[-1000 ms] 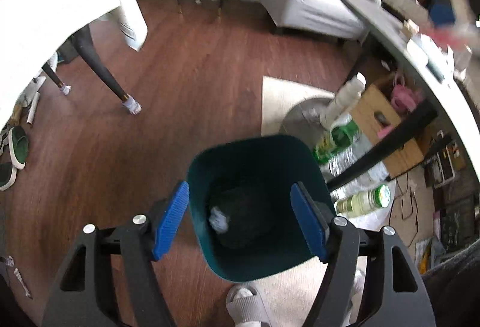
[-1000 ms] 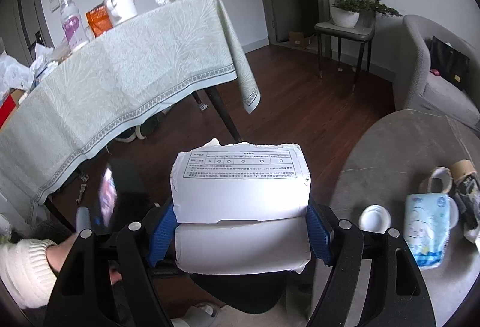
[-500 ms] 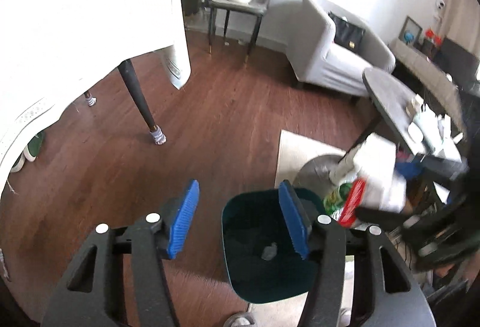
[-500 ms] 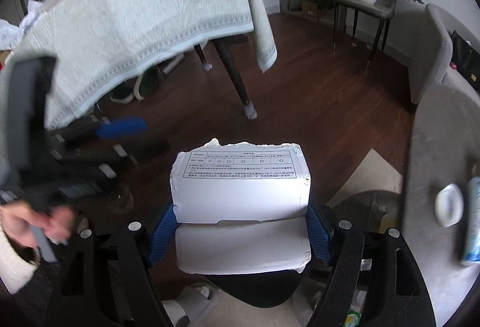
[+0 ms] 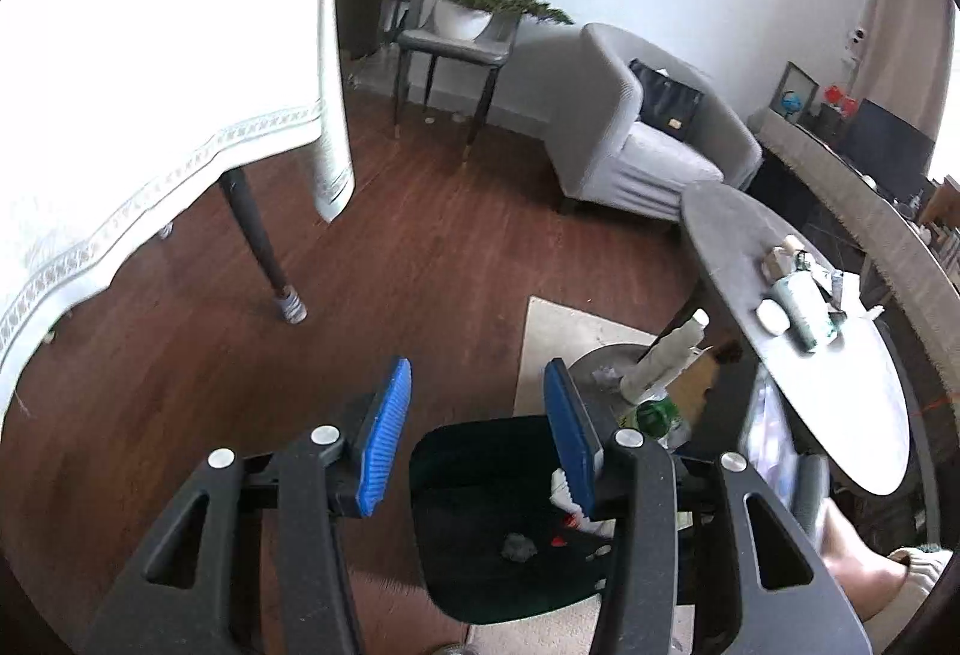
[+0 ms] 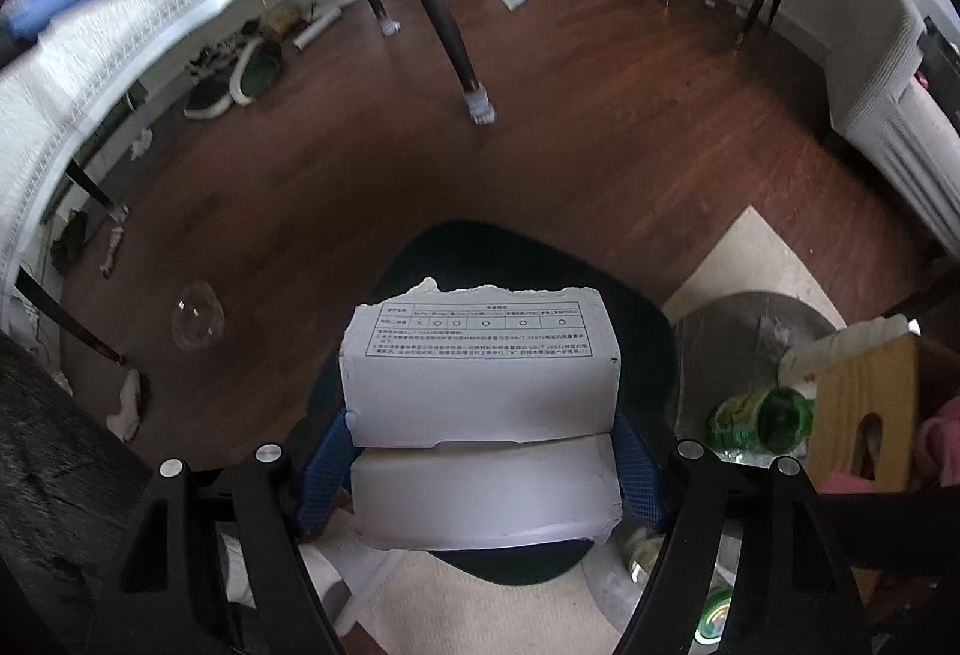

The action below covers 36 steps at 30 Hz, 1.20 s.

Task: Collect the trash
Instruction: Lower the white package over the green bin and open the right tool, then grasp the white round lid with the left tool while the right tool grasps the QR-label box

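Right gripper (image 6: 483, 451) clamps the white box (image 6: 480, 367), long axis crosswise, directly above the dark bin (image 6: 528, 271); left gripper (image 5: 477, 433) hangs wide, empty, beside the bin.

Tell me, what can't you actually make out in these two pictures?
- Right wrist view: most of the dark green bin interior, hidden behind the white box held in the right gripper.
- Left wrist view: the scraps in the bin, too small and dark to name.
- Right wrist view: the box's printed text, too small to read.
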Motion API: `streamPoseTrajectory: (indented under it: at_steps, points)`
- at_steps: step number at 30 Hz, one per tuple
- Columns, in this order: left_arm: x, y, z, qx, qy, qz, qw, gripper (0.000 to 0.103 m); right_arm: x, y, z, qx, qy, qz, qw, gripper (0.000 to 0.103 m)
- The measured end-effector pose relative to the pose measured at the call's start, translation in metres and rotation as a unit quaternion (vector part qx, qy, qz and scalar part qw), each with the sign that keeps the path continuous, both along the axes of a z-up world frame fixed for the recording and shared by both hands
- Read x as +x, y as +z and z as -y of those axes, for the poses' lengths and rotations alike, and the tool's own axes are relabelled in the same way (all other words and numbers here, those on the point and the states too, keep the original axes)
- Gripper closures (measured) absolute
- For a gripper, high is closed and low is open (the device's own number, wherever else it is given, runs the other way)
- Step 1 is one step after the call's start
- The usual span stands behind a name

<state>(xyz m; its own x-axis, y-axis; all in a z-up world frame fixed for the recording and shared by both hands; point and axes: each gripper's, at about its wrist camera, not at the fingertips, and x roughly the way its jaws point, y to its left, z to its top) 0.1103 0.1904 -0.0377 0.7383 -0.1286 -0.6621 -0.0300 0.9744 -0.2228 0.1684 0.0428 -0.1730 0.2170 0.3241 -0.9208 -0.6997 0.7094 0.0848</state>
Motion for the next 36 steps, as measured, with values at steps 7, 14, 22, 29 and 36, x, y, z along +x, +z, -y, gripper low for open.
streamPoseTrajectory:
  at_steps: [7, 14, 22, 29, 36]
  points:
    - [0.003, 0.015, 0.014, 0.002, -0.016, 0.016, 0.9998, 0.055, -0.006, 0.005, 0.004, -0.004, 0.000, 0.008, 1.000, 0.010]
    - [0.004, 0.032, 0.027, 0.002, -0.022, 0.037, 0.9991, 0.055, -0.011, 0.033, 0.018, 0.034, 0.000, 0.017, 0.999, 0.010]
    - [0.010, 0.044, 0.050, 0.027, -0.040, 0.051, 0.9975, 0.055, -0.025, 0.083, 0.036, 0.099, 0.008, 0.035, 0.994, 0.010]
    - [0.019, 0.059, 0.070, 0.021, -0.055, 0.060, 0.9965, 0.050, -0.032, 0.116, 0.059, 0.148, 0.002, 0.041, 0.988, 0.010]
    - [0.029, 0.063, 0.091, 0.021, -0.068, 0.064, 0.9954, 0.046, -0.031, 0.143, 0.097, 0.179, -0.024, 0.058, 0.982, 0.010]
